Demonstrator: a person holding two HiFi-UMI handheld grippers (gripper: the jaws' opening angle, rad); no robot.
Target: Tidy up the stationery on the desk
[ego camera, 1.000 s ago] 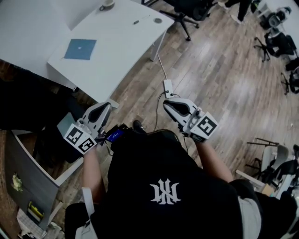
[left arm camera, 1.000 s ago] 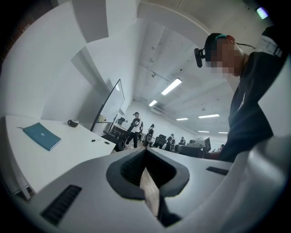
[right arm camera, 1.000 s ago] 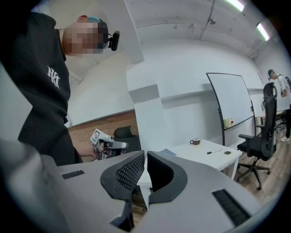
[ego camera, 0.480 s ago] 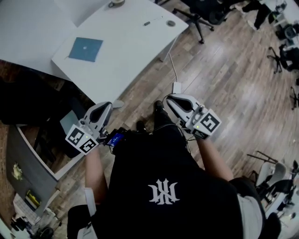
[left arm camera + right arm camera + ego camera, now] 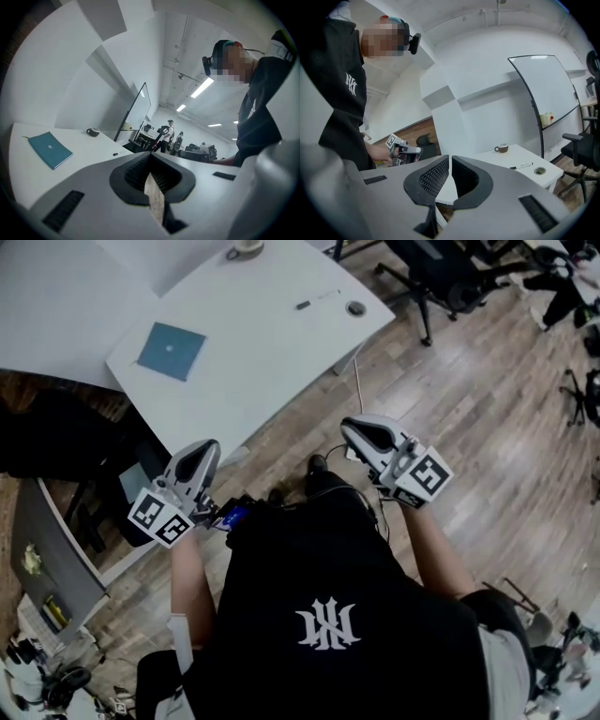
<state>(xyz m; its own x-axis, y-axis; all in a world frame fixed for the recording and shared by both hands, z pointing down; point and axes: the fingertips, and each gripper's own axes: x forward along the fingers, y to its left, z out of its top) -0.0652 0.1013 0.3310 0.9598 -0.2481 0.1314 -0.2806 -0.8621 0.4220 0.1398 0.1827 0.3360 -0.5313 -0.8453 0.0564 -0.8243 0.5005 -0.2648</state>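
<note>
The left gripper [image 5: 204, 454] has its jaws pressed together on nothing, and the right gripper [image 5: 358, 430] is closed to a hairline slit, likewise empty. Both hang over the wooden floor [image 5: 469, 409] in front of the person, apart from the white desk [image 5: 272, 352].

The stationery lies on that desk. A teal notebook [image 5: 172, 350] lies flat towards its left side, and a marker [image 5: 316, 301] lies near the far right corner, with a cup [image 5: 246, 247] at the far edge (crockery, hardly stationery).

The notebook looks thin, light and floppy, and it sits flush with the top. I judge it needs sliding to the desk's edge, or a pinch at a corner or along the spine, where it is probably stiffest. The marker is probably light, hard and smooth, and it will roll if nudged, so a grip across the middle of its barrel seems safest. For either, the jaws must open first.
</note>
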